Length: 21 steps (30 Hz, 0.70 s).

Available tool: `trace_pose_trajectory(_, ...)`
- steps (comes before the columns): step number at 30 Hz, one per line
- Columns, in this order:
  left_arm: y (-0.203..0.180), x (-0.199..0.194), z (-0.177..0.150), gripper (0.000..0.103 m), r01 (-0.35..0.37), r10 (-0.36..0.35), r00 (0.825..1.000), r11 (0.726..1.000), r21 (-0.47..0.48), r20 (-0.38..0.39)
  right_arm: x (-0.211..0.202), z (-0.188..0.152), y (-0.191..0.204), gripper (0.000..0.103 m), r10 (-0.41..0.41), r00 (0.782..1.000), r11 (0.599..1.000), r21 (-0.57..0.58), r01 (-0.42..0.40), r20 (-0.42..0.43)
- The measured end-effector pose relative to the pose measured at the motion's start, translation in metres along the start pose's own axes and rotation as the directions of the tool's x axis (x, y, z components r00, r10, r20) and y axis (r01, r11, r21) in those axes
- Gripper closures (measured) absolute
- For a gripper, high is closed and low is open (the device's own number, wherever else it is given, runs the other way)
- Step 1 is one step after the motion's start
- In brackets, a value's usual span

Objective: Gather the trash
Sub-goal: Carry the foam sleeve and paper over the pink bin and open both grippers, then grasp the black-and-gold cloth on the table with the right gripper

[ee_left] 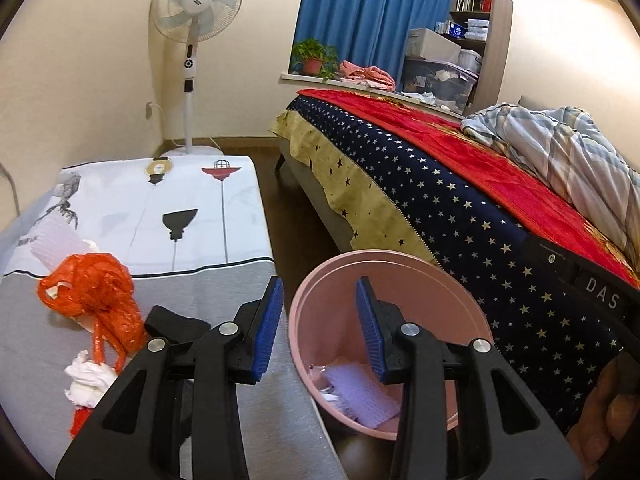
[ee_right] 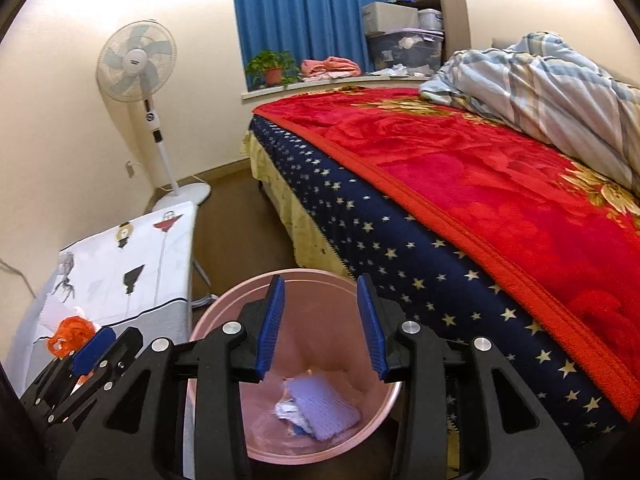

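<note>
Both my tools are parted and empty: right tool (ee_right: 320, 328) above the pink bin (ee_right: 224, 312), left tool (ee_left: 320, 328) beside it. Reaching for the orange bag (ee_left: 92, 292) on the tabletop (ee_left: 192, 216) could knock the bin over.

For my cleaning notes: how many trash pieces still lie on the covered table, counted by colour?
Orange plastic bag: 1
White crumpled tissue: 1
Pale bubble wrap sheet: 1
Total: 3
</note>
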State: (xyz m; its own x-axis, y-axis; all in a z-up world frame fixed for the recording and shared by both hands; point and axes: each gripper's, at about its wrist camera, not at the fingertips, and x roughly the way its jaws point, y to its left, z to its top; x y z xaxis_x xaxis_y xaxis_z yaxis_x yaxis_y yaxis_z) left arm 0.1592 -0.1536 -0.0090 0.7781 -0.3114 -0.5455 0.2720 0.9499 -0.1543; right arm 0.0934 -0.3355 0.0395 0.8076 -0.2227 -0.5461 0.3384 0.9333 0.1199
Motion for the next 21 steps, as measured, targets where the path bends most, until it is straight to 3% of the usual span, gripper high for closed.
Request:
trace_pose_trajectory(8,0.024,-0.025,0.000,0.065,-0.032,0.032,0.999,0.999,-0.010,0.026,-0.016,-0.006,0.020,0.065,0.091,0.996,0.995,-0.051,-0.089,0.019)
trace_pose_trajectory(21,0.087,-0.080,-0.005,0.065,-0.133,0.139,0.988,0.988,-0.079,0.068,-0.036,-0.039,0.062,0.065,0.221,0.975,0.965,-0.134,-0.223,-0.030)
